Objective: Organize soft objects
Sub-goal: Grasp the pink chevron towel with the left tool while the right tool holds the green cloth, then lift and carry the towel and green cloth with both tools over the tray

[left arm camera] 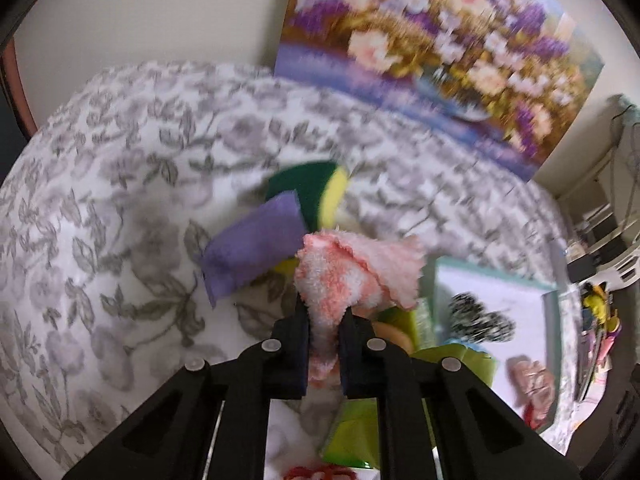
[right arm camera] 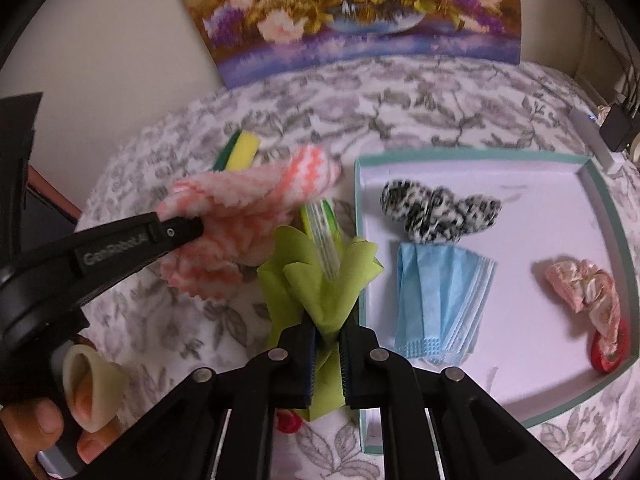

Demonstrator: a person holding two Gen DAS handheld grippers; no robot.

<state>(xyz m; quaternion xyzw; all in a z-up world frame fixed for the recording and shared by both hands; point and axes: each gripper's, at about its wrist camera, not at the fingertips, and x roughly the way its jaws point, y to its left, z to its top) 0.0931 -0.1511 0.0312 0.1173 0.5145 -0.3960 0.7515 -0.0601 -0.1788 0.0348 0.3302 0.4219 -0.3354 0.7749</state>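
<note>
Pink fuzzy cloth point(left arm camera: 352, 276) pinched in left gripper point(left arm camera: 324, 316), green cloth point(right arm camera: 320, 284) in right gripper point(right arm camera: 326, 334) — white tray point(right arm camera: 608, 196) just beside.

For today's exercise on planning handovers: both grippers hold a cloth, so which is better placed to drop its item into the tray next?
Probably the right gripper: its green cloth hangs beside the tray edge. The left gripper, holding the pink cloth, is farther from it.

Left tool point(left arm camera: 324, 320) clamped on pink fabric, right tool point(right arm camera: 328, 336) clamped on green fabric, side by side.
</note>
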